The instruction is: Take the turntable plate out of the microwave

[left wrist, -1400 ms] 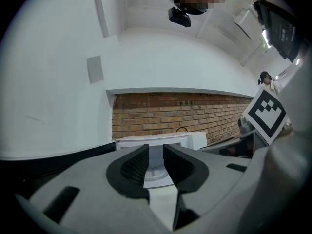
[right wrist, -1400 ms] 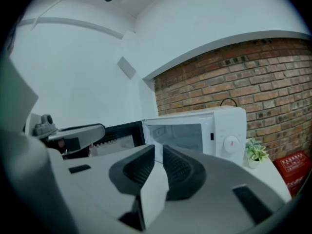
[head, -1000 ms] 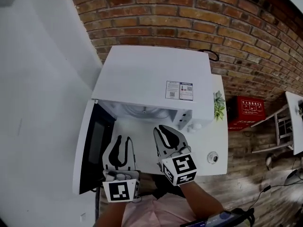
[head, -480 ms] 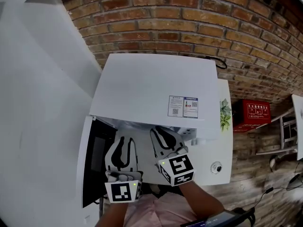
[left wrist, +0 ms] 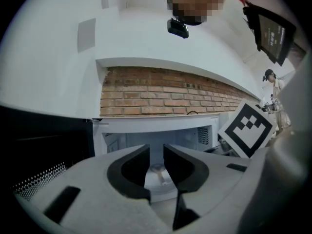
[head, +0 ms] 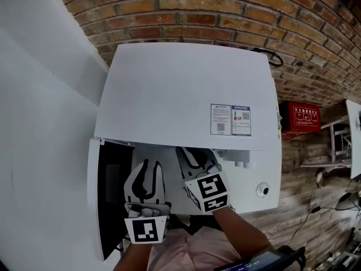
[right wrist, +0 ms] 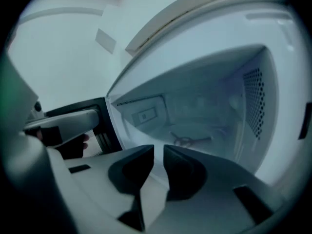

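The white microwave [head: 180, 95] stands with its door [head: 110, 196] swung open to the left. Its roof hides the cavity in the head view. The glass turntable plate [left wrist: 159, 176] lies flat on the cavity floor, and the right gripper view shows the plate [right wrist: 204, 130] over its roller ring. My left gripper [head: 148, 164] is level in front of the opening, open, a narrow gap [left wrist: 156, 152] with nothing in it. My right gripper [head: 189, 151] tilts down at the cavity mouth; its jaws [right wrist: 159, 152] are opening, with nothing between them.
A brick wall runs behind the microwave. On the white table to the right are small white bottles [head: 240, 161] and a round fitting [head: 262, 189]. A red box [head: 299, 117] sits on the floor at the right. The open door bounds the left side.
Both grippers have moved forward and down toward the cavity mouth; the right one's tips now reach under the microwave's front edge. The microwave top fills more of the head view.
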`<move>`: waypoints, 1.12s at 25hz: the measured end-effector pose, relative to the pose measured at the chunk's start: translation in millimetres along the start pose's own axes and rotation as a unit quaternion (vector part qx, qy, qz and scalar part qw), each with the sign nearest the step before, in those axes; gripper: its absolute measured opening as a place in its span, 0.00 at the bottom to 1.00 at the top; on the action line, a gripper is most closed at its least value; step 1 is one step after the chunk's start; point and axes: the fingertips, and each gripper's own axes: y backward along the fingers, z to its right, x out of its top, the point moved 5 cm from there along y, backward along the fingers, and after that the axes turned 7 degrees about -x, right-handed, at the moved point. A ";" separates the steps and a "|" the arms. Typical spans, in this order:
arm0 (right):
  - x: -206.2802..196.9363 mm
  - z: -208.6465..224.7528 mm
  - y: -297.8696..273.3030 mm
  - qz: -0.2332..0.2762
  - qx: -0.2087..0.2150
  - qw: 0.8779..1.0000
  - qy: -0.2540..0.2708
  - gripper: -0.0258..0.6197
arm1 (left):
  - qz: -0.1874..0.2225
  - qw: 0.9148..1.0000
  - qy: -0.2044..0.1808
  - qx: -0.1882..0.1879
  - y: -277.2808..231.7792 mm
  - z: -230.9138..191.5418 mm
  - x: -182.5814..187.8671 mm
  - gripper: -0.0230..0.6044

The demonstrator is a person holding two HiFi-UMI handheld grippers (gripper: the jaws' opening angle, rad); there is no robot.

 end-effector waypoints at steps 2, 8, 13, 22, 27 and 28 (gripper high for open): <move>-9.3 0.1 -13.3 -0.011 -0.009 1.000 0.010 0.15 | -0.011 1.000 0.009 -0.003 2.2 -2.5 -11.9 0.19; -36.3 2.8 -46.3 -0.059 -0.032 0.998 0.016 0.15 | -0.030 0.999 0.035 -0.010 10.5 -11.1 -37.6 0.19; -32.8 -3.7 -57.5 -0.066 -0.047 0.996 0.044 0.13 | -0.032 0.998 0.048 -0.015 15.8 -17.9 -45.8 0.19; -37.9 -18.1 -50.0 -0.090 -0.026 0.993 0.065 0.12 | -0.031 0.998 0.058 -0.026 16.4 -21.9 -41.9 0.19; -37.9 -3.3 -18.6 -0.037 -0.050 0.995 -0.074 0.18 | -0.031 0.997 0.056 -0.032 16.7 -22.7 -34.3 0.19; -42.6 0.0 -10.9 -0.032 -0.054 0.989 -0.134 0.18 | -0.031 0.997 0.055 -0.032 16.9 -23.1 -32.9 0.19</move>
